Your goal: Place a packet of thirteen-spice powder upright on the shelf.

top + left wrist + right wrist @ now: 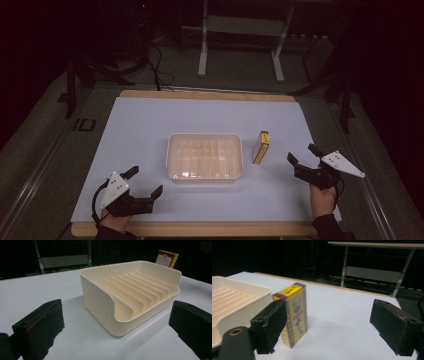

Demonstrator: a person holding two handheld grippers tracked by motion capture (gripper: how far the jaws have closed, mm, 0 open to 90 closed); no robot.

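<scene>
A cream ribbed tray [204, 156] sits at the middle of a white-covered table [150, 120], with a small yellow-and-brown box [260, 147] standing upright just beside the tray's right wall, not touching it. The left gripper [146, 182] hovers near the tray's front-left corner, jaws spread and empty. The right gripper [303, 154] rests to the right of the box, jaws likewise wide apart, gripping nothing

We see a white-topped counter [150, 125] carrying a cream ribbed tray [204, 156] near its middle; a yellow box [260, 147] stands just right of the tray.
</scene>
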